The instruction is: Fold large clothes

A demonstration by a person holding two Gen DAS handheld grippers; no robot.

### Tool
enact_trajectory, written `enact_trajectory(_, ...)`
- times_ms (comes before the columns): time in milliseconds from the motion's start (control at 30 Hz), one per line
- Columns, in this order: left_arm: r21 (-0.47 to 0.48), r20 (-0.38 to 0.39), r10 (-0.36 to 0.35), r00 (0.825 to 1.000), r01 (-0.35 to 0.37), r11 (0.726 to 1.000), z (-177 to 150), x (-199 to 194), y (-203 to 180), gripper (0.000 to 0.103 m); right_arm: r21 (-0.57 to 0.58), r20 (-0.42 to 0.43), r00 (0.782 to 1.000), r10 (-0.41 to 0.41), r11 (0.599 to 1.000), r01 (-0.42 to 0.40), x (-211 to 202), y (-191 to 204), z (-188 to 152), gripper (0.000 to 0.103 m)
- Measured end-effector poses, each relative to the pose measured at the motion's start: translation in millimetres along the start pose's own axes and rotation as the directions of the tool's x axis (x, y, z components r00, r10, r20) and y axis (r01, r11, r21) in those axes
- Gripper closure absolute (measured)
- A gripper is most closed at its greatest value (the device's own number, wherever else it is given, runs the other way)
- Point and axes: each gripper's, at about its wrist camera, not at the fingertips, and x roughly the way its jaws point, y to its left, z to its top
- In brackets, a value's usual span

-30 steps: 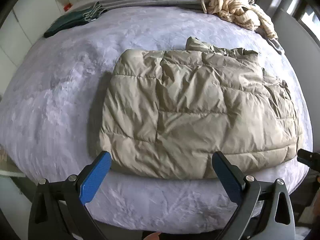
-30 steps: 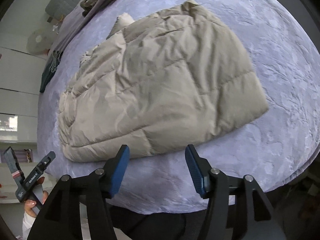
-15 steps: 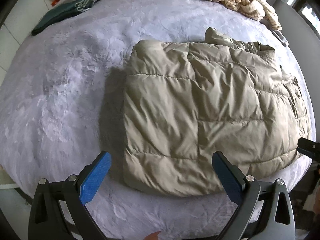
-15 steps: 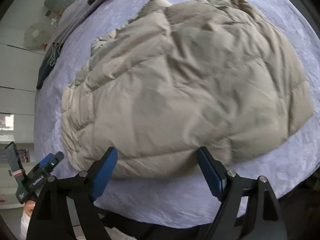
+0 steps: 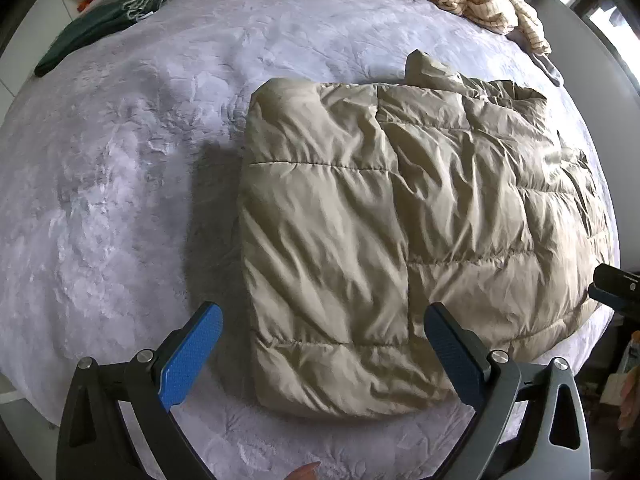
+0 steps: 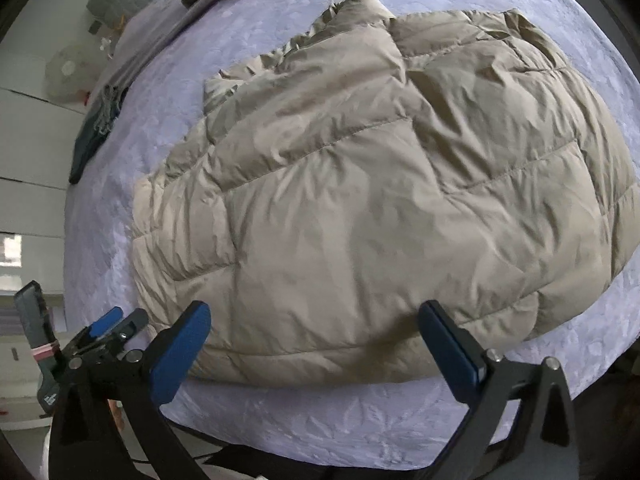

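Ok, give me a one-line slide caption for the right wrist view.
Right claw, jaws just opened wide and empty, poised over the near edge of a folded beige puffer jacket on a lavender bedspread.

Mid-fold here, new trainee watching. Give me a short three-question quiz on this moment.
1. True or false: the right gripper is clamped on the jacket.
2. What lies at the bed's far left edge in the left wrist view? A) dark green cloth B) a pillow C) shoes
3. Fill in: the left gripper's jaws straddle the jacket's near ____ corner in its own view.

Key:
1. False; its jaws stand wide open and have just been opening, gripping nothing.
2. A, the dark green cloth.
3. Left.
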Motion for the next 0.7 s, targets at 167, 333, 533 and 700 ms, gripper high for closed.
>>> enact_trajectory(167, -0.021, 0.006, 0.004, 1.000, -0.004, 1.000, 3, 3, -3, 0.002, -0.017, -0.024, 1.000, -0.014, 1.000, 0.014, 6, -2, 6, 0.000)
enact_trajectory(333, -0.075, 0.015, 0.018, 1.000, -0.017, 0.997, 6, 5, 4, 0.002, -0.077, -0.049, 0.998, -0.038, 0.996, 0.035, 8, 4, 27, 0.000)
enact_trajectory(533, -0.132, 0.030, -0.092, 0.995, 0.095, 0.987, 15, 11, 38, 0.002, -0.113, -0.036, 0.998, -0.053, 0.992, 0.048, 13, 14, 44, 0.004)
enact_trajectory(700, -0.136, 0.027, -0.249, 0.968, 0.250, 0.959, 32, 34, 74, 0.002, -0.084, -0.067, 0.994, -0.086, 0.993, 0.080, 31, 8, 50, 0.063)
